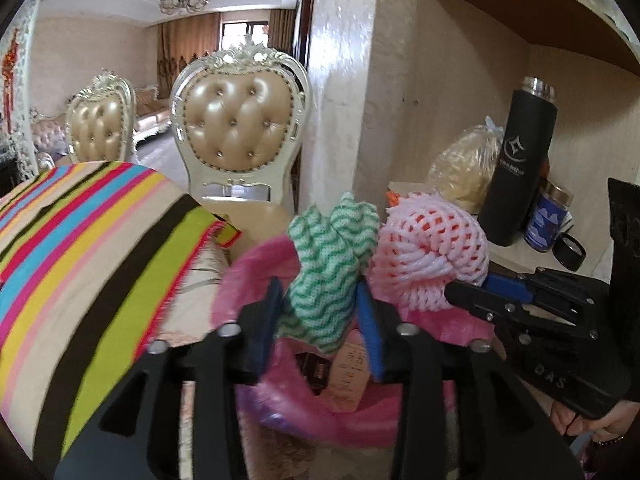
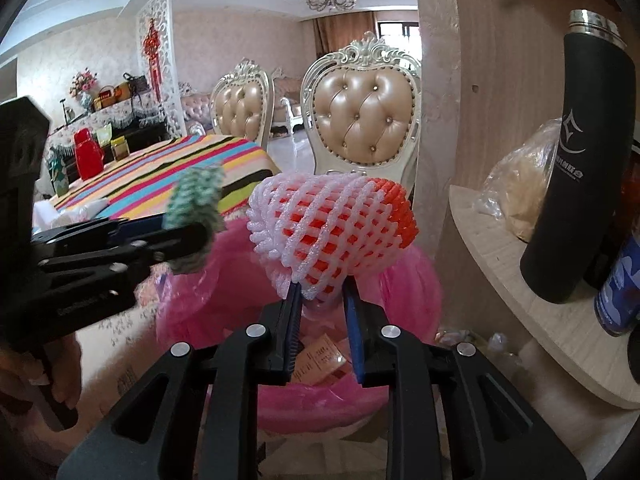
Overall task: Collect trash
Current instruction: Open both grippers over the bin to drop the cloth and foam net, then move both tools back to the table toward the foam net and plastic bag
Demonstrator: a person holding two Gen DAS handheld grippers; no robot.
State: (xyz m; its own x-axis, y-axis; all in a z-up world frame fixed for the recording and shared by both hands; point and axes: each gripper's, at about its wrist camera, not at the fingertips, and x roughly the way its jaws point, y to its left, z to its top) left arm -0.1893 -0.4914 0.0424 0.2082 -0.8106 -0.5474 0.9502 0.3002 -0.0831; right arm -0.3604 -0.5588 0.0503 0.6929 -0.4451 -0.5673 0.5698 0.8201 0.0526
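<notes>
A bin lined with a pink bag (image 1: 256,264) (image 2: 408,292) stands right below both grippers, with a printed paper scrap (image 1: 350,368) (image 2: 320,356) inside. A green-and-white wavy cloth (image 1: 328,248) (image 2: 196,196) stands upright between the blue pads of my left gripper (image 1: 319,286); it looks loose and unsqueezed, jaws parted. My right gripper (image 2: 323,288) pinches the narrow lower end of a pink-white foam fruit net (image 2: 332,228) (image 1: 428,240) over an orange core, held above the bin. In each view the other gripper (image 1: 460,292) (image 2: 204,236) comes in from the side.
A table with a striped cloth (image 1: 80,260) (image 2: 180,168) lies left of the bin. Padded chairs (image 1: 240,120) (image 2: 364,120) stand behind. On the right, a curved shelf (image 2: 500,248) carries a black flask (image 1: 520,160) (image 2: 580,160), a blue jar (image 1: 546,220) and a plastic bag (image 2: 524,188).
</notes>
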